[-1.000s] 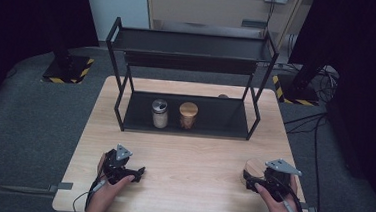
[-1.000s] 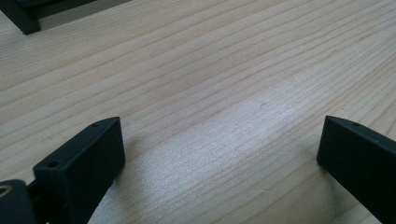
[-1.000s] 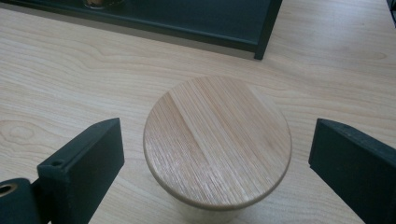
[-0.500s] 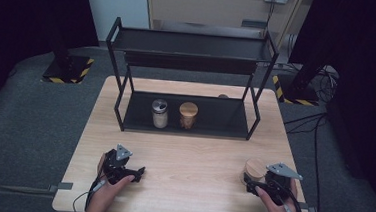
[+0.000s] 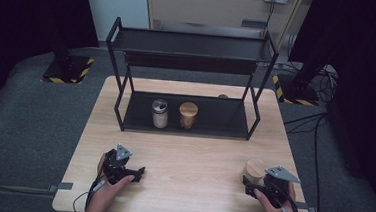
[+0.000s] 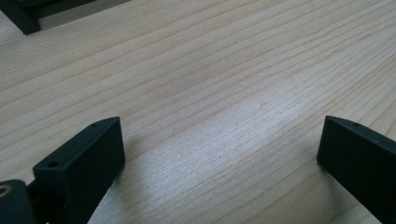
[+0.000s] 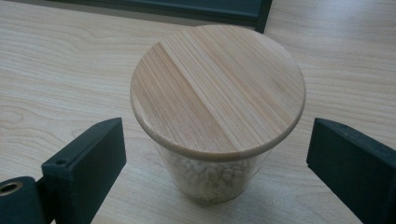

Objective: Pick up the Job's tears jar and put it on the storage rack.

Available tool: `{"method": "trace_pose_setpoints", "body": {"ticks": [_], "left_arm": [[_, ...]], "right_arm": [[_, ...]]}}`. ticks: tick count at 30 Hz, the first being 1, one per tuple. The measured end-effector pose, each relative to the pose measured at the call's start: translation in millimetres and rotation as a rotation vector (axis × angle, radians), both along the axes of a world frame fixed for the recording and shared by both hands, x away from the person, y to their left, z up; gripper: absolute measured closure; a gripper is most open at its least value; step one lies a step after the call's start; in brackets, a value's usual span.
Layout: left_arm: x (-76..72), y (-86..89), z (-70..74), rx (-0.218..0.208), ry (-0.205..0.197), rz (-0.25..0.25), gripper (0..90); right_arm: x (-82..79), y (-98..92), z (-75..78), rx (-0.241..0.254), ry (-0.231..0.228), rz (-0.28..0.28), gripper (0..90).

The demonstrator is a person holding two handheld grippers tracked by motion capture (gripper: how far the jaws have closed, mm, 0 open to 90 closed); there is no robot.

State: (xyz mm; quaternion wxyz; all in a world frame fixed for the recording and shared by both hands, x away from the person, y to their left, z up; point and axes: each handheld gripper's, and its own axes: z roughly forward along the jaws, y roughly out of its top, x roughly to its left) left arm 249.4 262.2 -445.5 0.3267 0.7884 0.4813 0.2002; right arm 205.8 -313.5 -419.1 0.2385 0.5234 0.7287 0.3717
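A glass jar (image 7: 217, 88) with a round wooden lid stands on the table near the front right; pale pellets show through its glass. My right gripper (image 7: 217, 154) is open, one jaw on each side of the jar, neither touching it. The high view shows that jar (image 5: 254, 169) just ahead of the right gripper (image 5: 255, 181). My left gripper (image 6: 219, 144) is open over bare wood, nothing between its jaws. It rests near the front left of the table, and in the high view the left gripper (image 5: 139, 171) points to the right.
A black two-tier rack (image 5: 186, 128) stands at the back of the wooden table (image 5: 192, 156). Its lower shelf holds a metal-lidded jar (image 5: 160, 113) and a wooden-lidded jar (image 5: 188, 115) side by side. One rack foot (image 6: 21, 16) shows at the top left of the left gripper view.
My right gripper has eased slightly toward the near edge of the table. The jar and the left gripper have stayed where they were.
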Motion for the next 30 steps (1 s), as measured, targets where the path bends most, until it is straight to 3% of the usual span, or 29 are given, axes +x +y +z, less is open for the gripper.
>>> {"method": "trace_pose_setpoints", "body": {"ticks": [19, 30], "left_arm": [[-0.2, -0.1, 0.0, 0.000, 0.000, 0.001, 0.0], [-0.3, -0.2, 0.0, 0.000, -0.001, 0.001, 0.0]], "right_arm": [[6.1, -1.1, -10.8, 0.001, 0.002, -0.013, 9.5], [5.4, 2.0, -13.5, 0.004, -0.030, -0.005, 14.5]]}}
